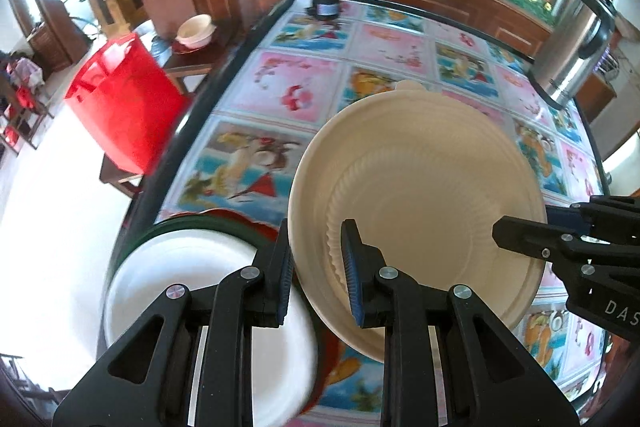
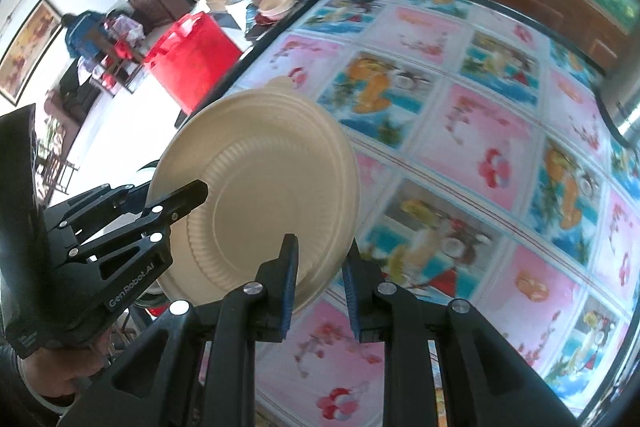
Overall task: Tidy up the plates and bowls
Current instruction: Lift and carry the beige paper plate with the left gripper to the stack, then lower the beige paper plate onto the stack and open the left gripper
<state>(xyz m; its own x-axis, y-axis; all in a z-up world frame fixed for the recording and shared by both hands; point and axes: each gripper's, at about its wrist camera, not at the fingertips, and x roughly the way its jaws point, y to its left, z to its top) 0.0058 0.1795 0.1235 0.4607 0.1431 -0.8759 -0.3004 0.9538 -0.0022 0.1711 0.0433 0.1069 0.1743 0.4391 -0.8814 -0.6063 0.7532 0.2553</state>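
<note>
Two grippers meet on one cream, ribbed, round disposable bowl (image 1: 416, 203), which is tilted up off the table with its hollow facing the cameras.

From the left wrist camera, the left gripper (image 1: 318, 275) pinches the bowl's near-left rim between its blue-padded black fingers (image 1: 285, 279), one pad outside the wall and one inside. The right gripper (image 1: 516, 227) reaches in from the bowl's right side, its upper finger lying over the rim; its lower finger is hidden behind the bowl, so the pinch looks likely rather than certain from here. Left of the bowl and lower, a white round foam plate (image 1: 208, 311) rests on a dark green plate (image 1: 192, 225), with red showing beneath. Behind the bowl stretches the table covered in a glossy pink-and-blue picture-tile cloth (image 1: 304, 87). A tall steel thermos jug (image 1: 576, 51) stands right of the bowl at the table edge.

From the right wrist camera, the right gripper (image 2: 318, 283) holds the bowl (image 2: 256, 187) at its lower right rim, the rim sitting between the narrowly parted pads. The left gripper (image 2: 188, 197) comes in from the bowl's left. A red bag (image 2: 192, 63) sits on the floor beyond the bowl.
</note>
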